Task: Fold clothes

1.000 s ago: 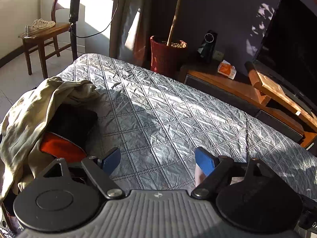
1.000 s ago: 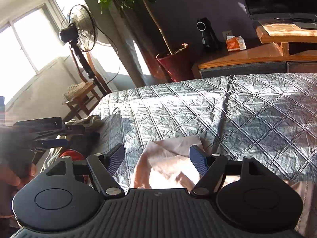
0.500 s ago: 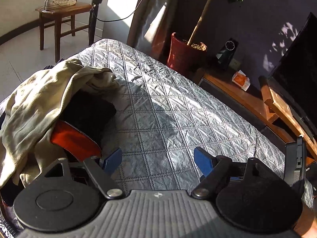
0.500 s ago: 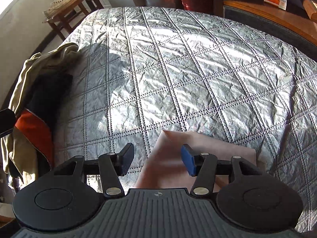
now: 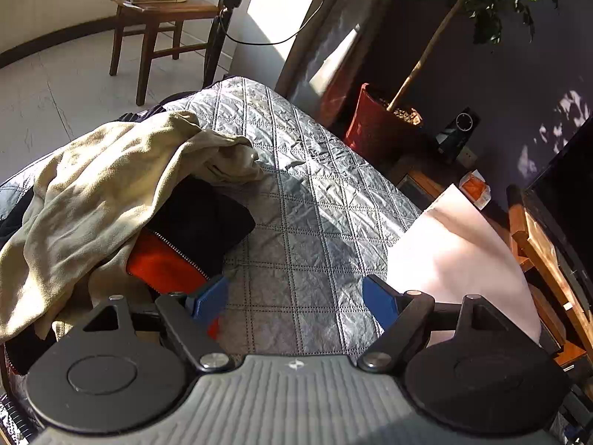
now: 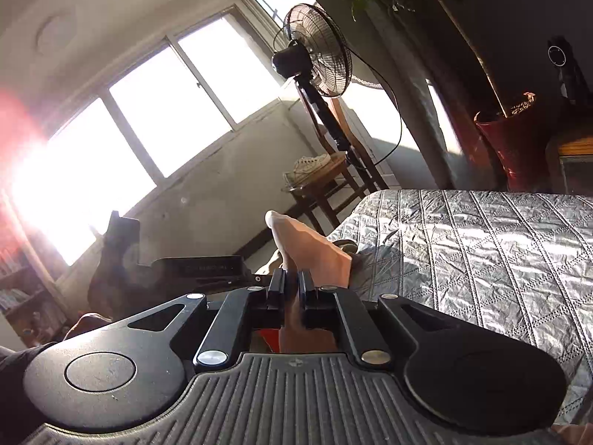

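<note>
A grey quilted bed cover [image 5: 304, 185] is the work surface. My left gripper [image 5: 292, 296] hovers over it, open, with nothing between its blue pads. Left of it lies a heap: a beige garment [image 5: 103, 200] draped over a black one [image 5: 207, 218] with an orange zipped lining [image 5: 163, 267]. A pale pink garment [image 5: 456, 256] hangs lifted at the right of the left wrist view. My right gripper [image 6: 291, 285] is closing its jaws on a fold of that pink garment [image 6: 311, 248], which sticks up past the pads, raised above the bed's edge.
A wooden chair with white sneakers [image 5: 159, 3] and a standing fan [image 6: 315, 55] are beyond the bed's far end. A red plant pot [image 5: 378, 126], a wooden TV stand [image 5: 537, 244] and a dark screen line the right side.
The right gripper's jaws narrowed onto the pink garment and raised it; its view swung up toward the window. The lifted pink cloth now shows in the left view, which drifted sideways.
</note>
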Available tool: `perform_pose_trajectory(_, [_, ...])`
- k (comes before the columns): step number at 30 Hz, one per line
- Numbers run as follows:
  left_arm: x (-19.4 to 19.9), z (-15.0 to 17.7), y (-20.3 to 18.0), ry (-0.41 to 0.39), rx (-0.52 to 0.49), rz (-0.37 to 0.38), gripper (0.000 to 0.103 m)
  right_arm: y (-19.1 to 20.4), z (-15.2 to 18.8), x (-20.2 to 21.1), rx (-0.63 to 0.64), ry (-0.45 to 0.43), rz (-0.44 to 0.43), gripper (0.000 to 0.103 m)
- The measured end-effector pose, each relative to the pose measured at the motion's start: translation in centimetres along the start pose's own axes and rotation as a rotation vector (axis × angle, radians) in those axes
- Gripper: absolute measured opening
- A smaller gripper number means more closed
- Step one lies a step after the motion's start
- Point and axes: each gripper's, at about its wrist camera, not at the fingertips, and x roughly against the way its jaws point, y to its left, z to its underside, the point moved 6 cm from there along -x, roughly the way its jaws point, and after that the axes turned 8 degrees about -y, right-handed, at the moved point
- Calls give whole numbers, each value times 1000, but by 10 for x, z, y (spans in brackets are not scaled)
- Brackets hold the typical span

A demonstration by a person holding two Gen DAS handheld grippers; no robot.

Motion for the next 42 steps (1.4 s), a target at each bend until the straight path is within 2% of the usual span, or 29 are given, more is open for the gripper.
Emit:
perform_pose_trajectory(1, [0, 1, -2, -1, -6, 0, 77, -16, 5, 2, -31, 33, 93, 31])
perform_pose_trajectory(2, [0, 1, -3, -3, -11, 0, 77, -34, 12, 2, -71, 94, 217, 33])
perform_pose_trajectory(3, [0, 1, -4, -4, -15, -1, 77, -48, 17, 11, -100, 89, 289, 33])
perform_pose_trajectory(5, [0, 1, -4, -5, -10, -3, 77, -69, 25, 40, -141, 12, 385, 33])
perform_pose_trajectory(6, [-1, 1, -3, -5, -6, -4, 77, -80, 29, 57, -158, -12, 452, 46])
perform_pose_trajectory(8, [-2, 2, -7, 10, -18, 11, 78, -106, 44, 90, -204, -7, 591, 69])
perform_pose_trajectory(10, [-4, 5, -14, 34, -48, 39, 80, -128, 59, 115, -238, 25, 696, 67])
perform_pose_trajectory(12, [-6, 11, -27, 63, -107, 77, 80, -140, 77, 119, -263, 67, 695, 67])
perform_pose_trajectory(14, [-4, 18, -41, 52, -152, 89, 80, -139, 85, 108, -254, 87, 653, 67])
perform_pose_trajectory(17, [-3, 24, -52, 53, -171, 109, 80, -139, 86, 88, -231, 112, 634, 69])
perform_pose_trajectory(18, [-4, 26, -53, 57, -169, 110, 80, -139, 86, 85, -222, 116, 640, 67])
perform_pose_trajectory(19, [-5, 27, -54, 63, -168, 108, 80, -140, 85, 82, -207, 119, 649, 59])
perform_pose_trajectory(20, [-7, 28, -54, 68, -168, 105, 80, -138, 84, 82, -187, 136, 660, 26])
perform_pose_trajectory(21, [-8, 29, -55, 74, -169, 102, 80, -138, 84, 85, -181, 147, 659, 13])
perform_pose_trajectory(23, [-9, 30, -56, 79, -165, 107, 80, -139, 83, 95, -183, 148, 651, 10])
perform_pose_trajectory(24, [-8, 31, -57, 78, -168, 110, 80, -142, 83, 103, -169, 144, 679, 9])
perform_pose_trajectory(28, [-7, 34, -62, 77, -189, 117, 80, -161, 85, 151, -182, 69, 856, 7])
perform_pose_trajectory(29, [-7, 35, -63, 80, -192, 119, 80, -164, 85, 164, -200, 38, 893, 8])
perform_pose_trajectory(30, [-8, 36, -65, 83, -195, 120, 80, -167, 85, 177, -219, 7, 930, 14])
perform_pose_trajectory(31, [-8, 37, -66, 85, -198, 121, 80, -168, 86, 185, -231, -11, 932, 18])
perform_pose_trajectory(32, [-8, 39, -67, 87, -201, 122, 80, -166, 87, 191, -232, -20, 920, 26])
perform_pose_trajectory(35, [-10, 46, -72, 107, -236, 126, 80, -142, 89, 214, -143, -58, 954, 28])
perform_pose_trajectory(37, [-11, 53, -76, 124, -273, 129, 81, -123, 101, 222, -188, -59, 899, 30])
perform_pose_trajectory(39, [-12, 64, -82, 148, -334, 137, 81, -102, 117, 224, -189, -42, 861, 33])
perform_pose_trajectory(42, [-15, 84, -89, 195, -452, 167, 81, -68, 151, 214, -105, 42, 843, 39])
